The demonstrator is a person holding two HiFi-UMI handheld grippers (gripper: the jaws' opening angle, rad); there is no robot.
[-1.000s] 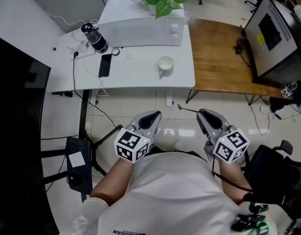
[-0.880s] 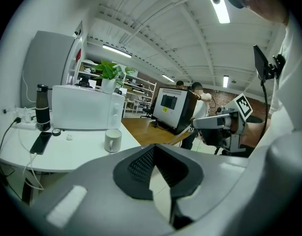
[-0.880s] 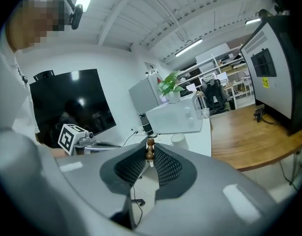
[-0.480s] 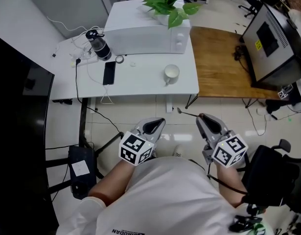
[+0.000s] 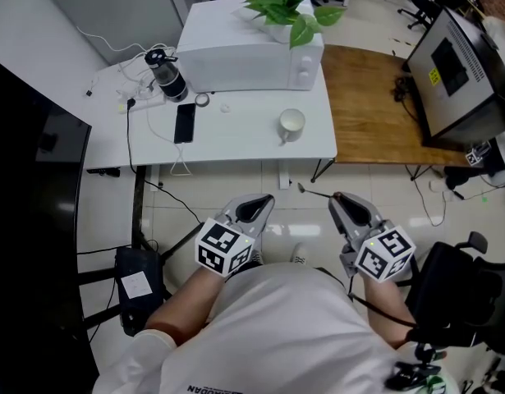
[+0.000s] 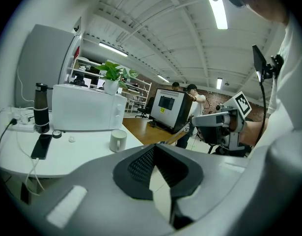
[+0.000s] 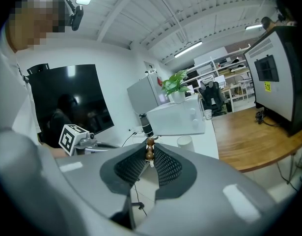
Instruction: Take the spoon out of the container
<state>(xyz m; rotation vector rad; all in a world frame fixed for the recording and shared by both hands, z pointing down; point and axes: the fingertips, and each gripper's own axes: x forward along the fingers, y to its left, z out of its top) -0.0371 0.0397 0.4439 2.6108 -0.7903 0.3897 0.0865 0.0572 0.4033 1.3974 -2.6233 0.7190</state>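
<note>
At lower right of the head view, the right gripper [image 5: 341, 197] pinches a thin spoon with a brown beaded handle end [image 7: 150, 154]. The spoon's shaft juts left over the floor, its bowl too small to make out. The white ceramic mug [image 5: 291, 124] stands well apart on the white table [image 5: 236, 134], upper centre. The left gripper [image 5: 264, 201] has its fingers pressed together on nothing.

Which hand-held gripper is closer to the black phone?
Left. The left hand-held gripper is below and right of the phone in the head view; the right hand-held gripper is much farther right.
</note>
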